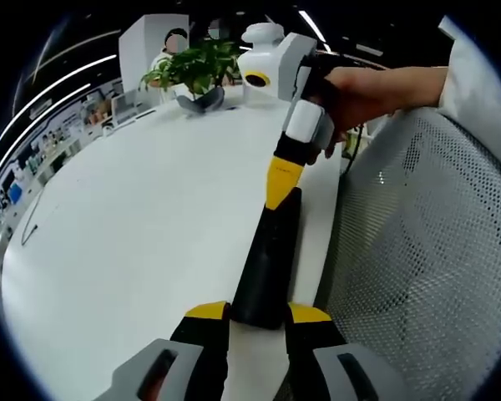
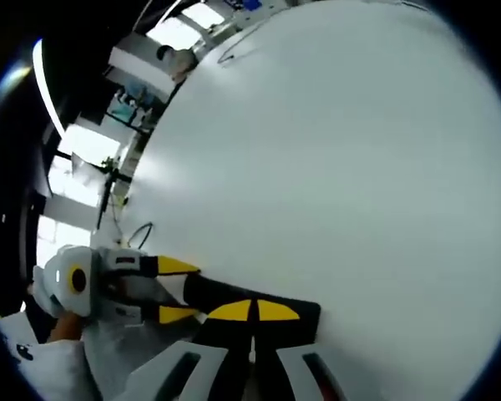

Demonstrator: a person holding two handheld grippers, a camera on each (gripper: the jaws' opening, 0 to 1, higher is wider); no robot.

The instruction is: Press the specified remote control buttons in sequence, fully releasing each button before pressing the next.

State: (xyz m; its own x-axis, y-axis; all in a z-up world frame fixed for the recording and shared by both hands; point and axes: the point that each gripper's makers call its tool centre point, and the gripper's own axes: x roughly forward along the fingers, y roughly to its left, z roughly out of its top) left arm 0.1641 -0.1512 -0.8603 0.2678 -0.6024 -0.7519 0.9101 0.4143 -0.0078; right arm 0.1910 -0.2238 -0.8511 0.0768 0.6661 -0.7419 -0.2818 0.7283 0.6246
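A long black remote control [image 1: 267,267] lies on the white table [image 1: 134,217] near its right edge. My left gripper [image 1: 259,313] is shut on the remote's near end, one yellow tip on each side. In the left gripper view my right gripper [image 1: 281,180] comes down from the upper right, held by a hand [image 1: 367,88]; its yellow tips are together and rest on the remote's far part. In the right gripper view my right gripper [image 2: 252,311] is shut, tips touching, on top of the remote [image 2: 213,292]. The left gripper [image 2: 177,290] clamps the remote's other end there.
A potted green plant [image 1: 196,67] stands at the far end of the table. A grey mesh chair back [image 1: 426,251] sits just past the table's right edge. A thin wire-like item [image 1: 31,221] lies at the far left. The wide tabletop [image 2: 334,167] spreads beyond the remote.
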